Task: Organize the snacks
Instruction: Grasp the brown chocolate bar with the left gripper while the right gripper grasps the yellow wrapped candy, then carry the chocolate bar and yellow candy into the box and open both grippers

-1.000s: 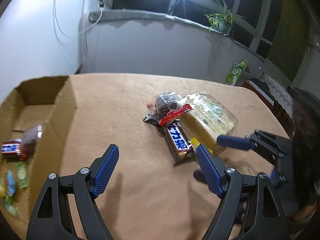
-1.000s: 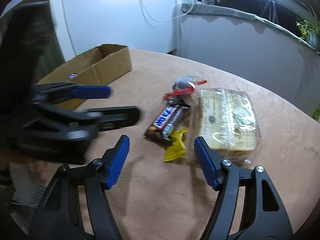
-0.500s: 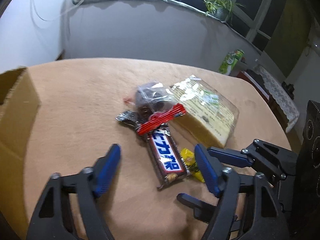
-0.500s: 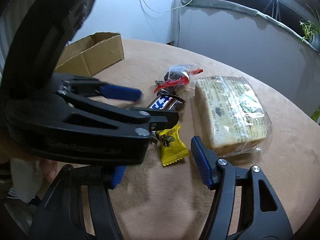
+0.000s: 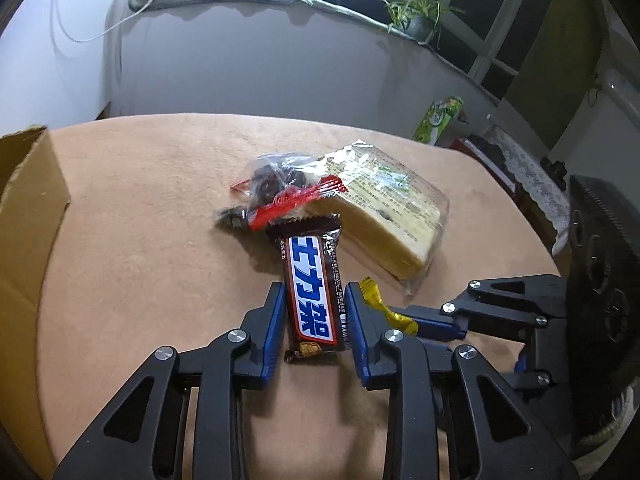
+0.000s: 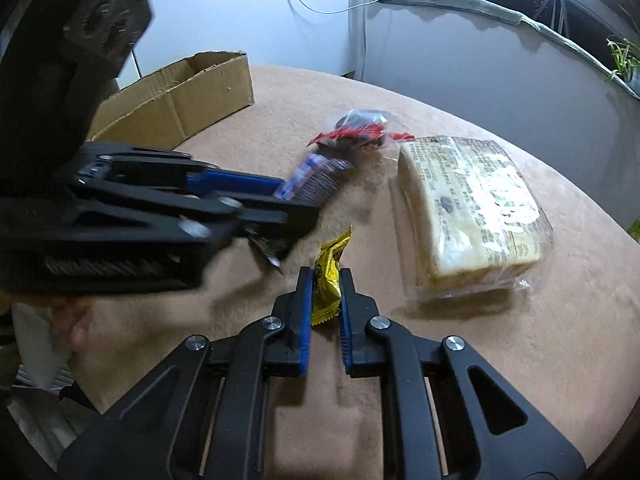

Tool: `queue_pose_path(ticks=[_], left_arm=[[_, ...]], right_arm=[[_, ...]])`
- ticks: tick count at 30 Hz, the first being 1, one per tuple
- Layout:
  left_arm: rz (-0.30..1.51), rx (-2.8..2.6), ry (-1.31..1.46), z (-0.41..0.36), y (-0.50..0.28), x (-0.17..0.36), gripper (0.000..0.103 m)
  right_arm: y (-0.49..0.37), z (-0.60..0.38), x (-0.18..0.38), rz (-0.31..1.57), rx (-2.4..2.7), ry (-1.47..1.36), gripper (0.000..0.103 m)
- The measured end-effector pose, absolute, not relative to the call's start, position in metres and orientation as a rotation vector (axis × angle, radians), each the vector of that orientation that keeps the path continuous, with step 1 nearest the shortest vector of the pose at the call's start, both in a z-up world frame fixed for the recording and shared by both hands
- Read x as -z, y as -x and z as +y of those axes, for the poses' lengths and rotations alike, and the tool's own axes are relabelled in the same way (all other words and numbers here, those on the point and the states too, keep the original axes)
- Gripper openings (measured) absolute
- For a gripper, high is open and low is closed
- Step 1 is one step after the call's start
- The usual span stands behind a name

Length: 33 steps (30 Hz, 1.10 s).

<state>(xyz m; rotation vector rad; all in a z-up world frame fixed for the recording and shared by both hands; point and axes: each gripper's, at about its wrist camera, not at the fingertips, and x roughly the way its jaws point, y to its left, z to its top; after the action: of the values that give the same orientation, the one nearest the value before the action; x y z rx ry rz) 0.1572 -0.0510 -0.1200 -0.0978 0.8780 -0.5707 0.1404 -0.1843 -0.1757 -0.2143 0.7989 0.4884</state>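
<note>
Left wrist view: the left gripper (image 5: 315,312) is closing its jaws around the chocolate bar (image 5: 313,294) at six o'clock, pads touching its sides. The right gripper (image 6: 325,294) is pinching the yellow candy (image 6: 327,282). Neither snack is boxed yet. The wrapped cake (image 5: 384,212) and clear bag (image 5: 280,188) are lying at twelve, waiting; the cardboard box (image 5: 28,216) is sitting at nine.

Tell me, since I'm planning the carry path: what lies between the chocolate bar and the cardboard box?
Only bare tan cloth. The left wrist view shows nothing on the stretch from the chocolate bar to the box.
</note>
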Motion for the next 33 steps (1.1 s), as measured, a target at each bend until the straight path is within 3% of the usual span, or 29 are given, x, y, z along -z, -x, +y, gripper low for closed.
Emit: queue_pose_path(ticks=[13, 33], left_arm=[[0.813, 0.523, 0.112, -0.036, -0.117, 0.1, 0.026], [0.542, 0.448, -0.026, -0.013, -0.02, 0.013, 0.026]], right_arm=[[-0.096, -0.2, 0.149, 0.735, -0.42, 0.168, 0.012], [-0.032, -0.195, 0.084, 0.567, -0.351, 0.169, 0.012]])
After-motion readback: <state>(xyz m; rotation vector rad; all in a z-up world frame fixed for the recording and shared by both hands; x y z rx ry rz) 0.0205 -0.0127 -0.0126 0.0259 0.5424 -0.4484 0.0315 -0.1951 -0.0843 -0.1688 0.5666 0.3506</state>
